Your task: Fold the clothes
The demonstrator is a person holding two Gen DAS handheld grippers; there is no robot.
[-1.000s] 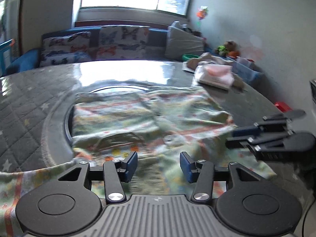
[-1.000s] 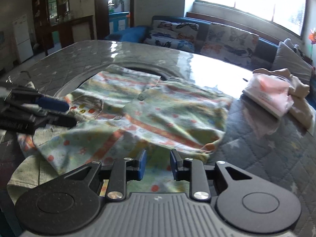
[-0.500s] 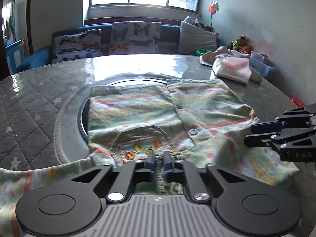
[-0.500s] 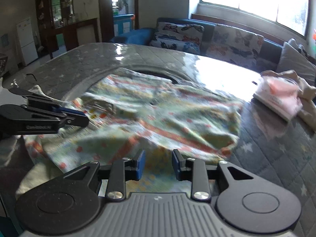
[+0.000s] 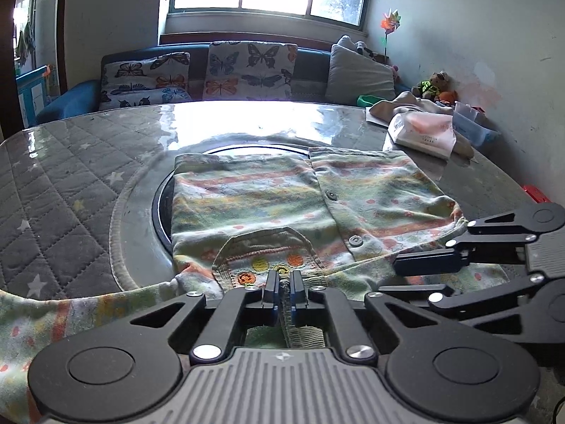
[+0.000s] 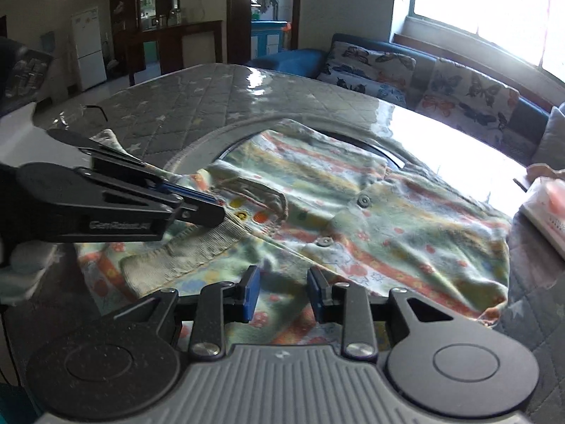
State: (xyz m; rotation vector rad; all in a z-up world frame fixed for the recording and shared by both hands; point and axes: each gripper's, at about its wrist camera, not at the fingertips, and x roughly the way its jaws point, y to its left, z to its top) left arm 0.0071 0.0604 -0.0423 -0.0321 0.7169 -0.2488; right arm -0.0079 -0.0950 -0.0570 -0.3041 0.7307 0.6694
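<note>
A quilted grey bench (image 5: 63, 190) carries the striped, dotted shirt (image 5: 268, 198), spread flat at its middle. The left hand-held gripper (image 5: 282, 288) pinches the shirt's ribbed collar; the right hand-held gripper (image 6: 282, 291) hovers spread over the near sleeve.

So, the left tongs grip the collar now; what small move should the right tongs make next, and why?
Probably close the right tongs on the shirt edge beneath them. The left tongs are already shut on the ribbed collar, while the right ones stand open over the cloth, gripping nothing; a fold likely needs both holds.
</note>
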